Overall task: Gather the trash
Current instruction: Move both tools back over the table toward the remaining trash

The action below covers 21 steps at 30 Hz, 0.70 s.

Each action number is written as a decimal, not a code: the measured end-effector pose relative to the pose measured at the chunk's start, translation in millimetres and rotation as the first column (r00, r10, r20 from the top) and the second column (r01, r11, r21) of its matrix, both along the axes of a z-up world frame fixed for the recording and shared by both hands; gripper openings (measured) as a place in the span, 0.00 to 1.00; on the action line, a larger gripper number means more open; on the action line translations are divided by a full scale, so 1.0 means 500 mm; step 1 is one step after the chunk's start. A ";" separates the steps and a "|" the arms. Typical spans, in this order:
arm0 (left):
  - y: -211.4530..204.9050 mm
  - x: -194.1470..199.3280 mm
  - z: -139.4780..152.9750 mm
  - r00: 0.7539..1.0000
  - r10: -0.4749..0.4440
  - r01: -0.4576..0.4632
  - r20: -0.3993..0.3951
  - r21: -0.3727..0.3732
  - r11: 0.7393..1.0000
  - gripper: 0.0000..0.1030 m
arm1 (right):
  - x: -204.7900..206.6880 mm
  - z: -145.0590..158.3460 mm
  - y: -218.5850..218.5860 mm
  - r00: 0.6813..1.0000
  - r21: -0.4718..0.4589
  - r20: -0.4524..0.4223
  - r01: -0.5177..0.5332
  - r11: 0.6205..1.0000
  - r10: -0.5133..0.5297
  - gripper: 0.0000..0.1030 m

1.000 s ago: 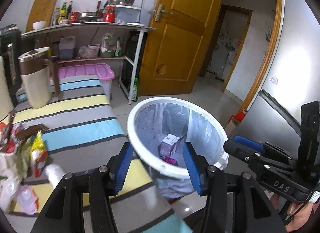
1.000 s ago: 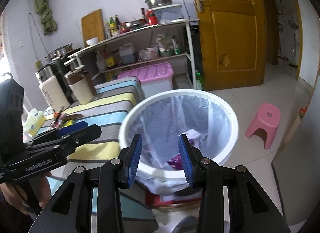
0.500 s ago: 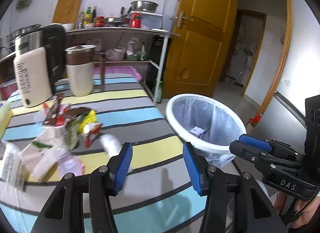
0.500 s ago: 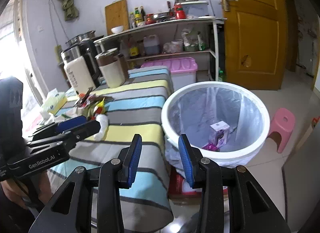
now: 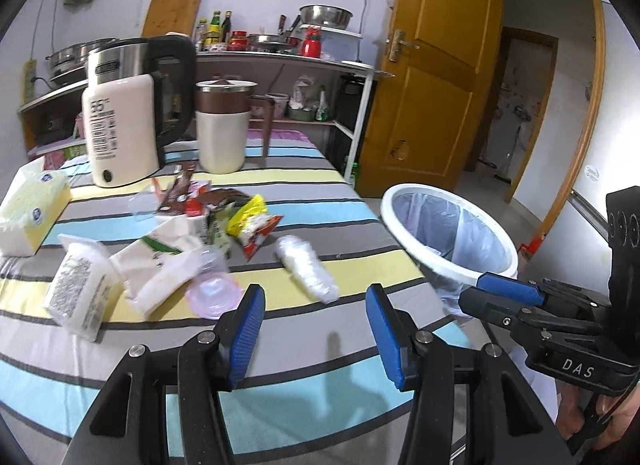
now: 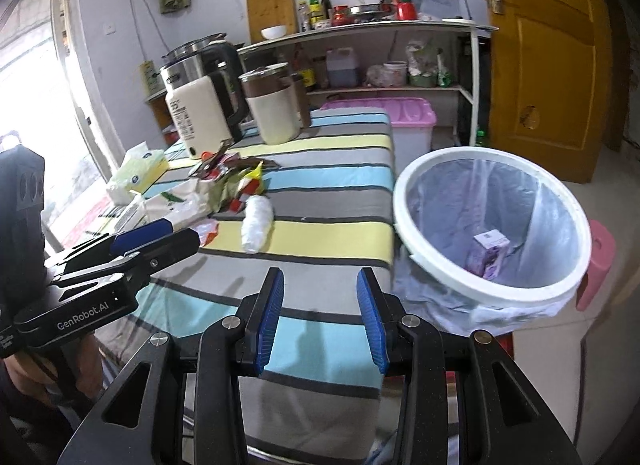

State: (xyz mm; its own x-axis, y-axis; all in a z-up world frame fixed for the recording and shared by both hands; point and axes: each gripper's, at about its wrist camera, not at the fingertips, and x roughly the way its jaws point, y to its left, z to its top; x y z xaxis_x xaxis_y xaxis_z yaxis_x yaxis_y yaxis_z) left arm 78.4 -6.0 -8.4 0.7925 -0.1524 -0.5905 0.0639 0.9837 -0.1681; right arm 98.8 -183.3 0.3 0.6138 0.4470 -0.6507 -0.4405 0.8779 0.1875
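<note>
Both empty: left claw (image 5: 316,329) & right claw (image 6: 320,317) gape over the striped bench (image 5: 328,369). Wrappers (image 5: 252,225) lie piled mid-bench, bin (image 6: 492,225) beside the edge. Next, prob.: reach the white roll (image 5: 306,269), clamp.

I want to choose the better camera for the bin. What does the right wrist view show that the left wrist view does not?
Only the right wrist view shows the purple carton lying inside the bin, plus a pink stool and a pink storage box. Only the left wrist view shows the open doorway and the pink lid on the table. Both show the wrapper pile, the roll of plastic cups, the kettle and both open tongs.
</note>
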 end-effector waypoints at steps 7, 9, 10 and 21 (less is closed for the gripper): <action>0.051 -0.014 -0.004 0.998 0.070 -0.070 -0.002 0.009 0.997 0.51 | 0.005 -0.007 0.033 0.999 -0.007 -0.014 -0.036 0.999 0.036 0.38; 0.070 -0.016 -0.003 0.995 0.097 -0.097 -0.002 0.010 0.995 0.51 | 0.008 -0.009 0.042 0.999 -0.011 -0.017 -0.045 0.999 0.045 0.38; 0.076 -0.016 -0.004 0.994 0.107 -0.107 -0.003 0.011 0.994 0.51 | 0.010 -0.010 0.044 0.999 -0.013 -0.019 -0.048 0.999 0.048 0.38; 0.153 -0.003 -0.022 0.979 0.204 -0.204 -0.027 0.005 0.979 0.51 | 0.037 -0.021 0.098 0.995 -0.028 -0.033 -0.095 0.995 0.094 0.38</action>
